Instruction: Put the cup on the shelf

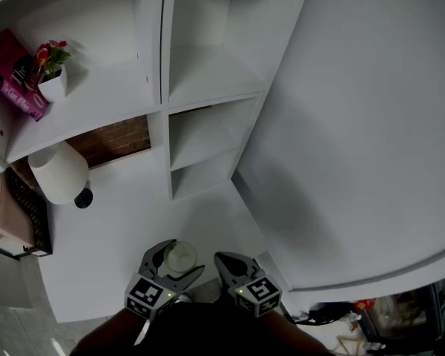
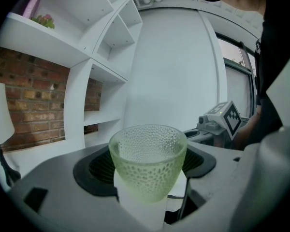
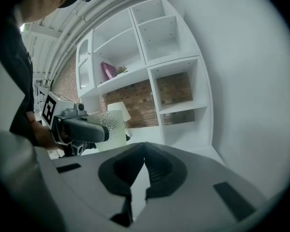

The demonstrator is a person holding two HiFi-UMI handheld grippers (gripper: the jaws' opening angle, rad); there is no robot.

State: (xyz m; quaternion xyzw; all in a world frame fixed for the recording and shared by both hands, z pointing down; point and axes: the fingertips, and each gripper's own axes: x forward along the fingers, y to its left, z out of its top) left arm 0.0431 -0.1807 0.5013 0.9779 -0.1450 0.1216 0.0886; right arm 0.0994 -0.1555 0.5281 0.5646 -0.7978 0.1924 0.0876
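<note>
The left gripper (image 2: 147, 180) grips the cup (image 2: 148, 159). Its own view shows the cup upright between the fingers, with the black ribbed pads (image 2: 94, 170) pressed to either side of its lower wall. The cup is pale green glass, pebbled all over with small bumps, and flares to a round rim. The head view gives only that rim from above, a pale disc between grey fingertips.

The right gripper (image 3: 144, 151) holds nothing: its fingertips meet, with a thin slit open further back. Its view alone shows the left gripper side-on, to the left of its fingers, with the cup's dimpled wall behind one finger.

Ahead of both pairs of fingers stands the shelf (image 1: 208, 76), smooth and white, with box compartments and bare brick (image 1: 115, 139) behind it. Far left of the left fingers is a lamp (image 1: 58, 173) with a white shade. A white flower pot (image 1: 53, 81) sits on the shelf beside something pink (image 1: 15, 73), perhaps a box.
</note>
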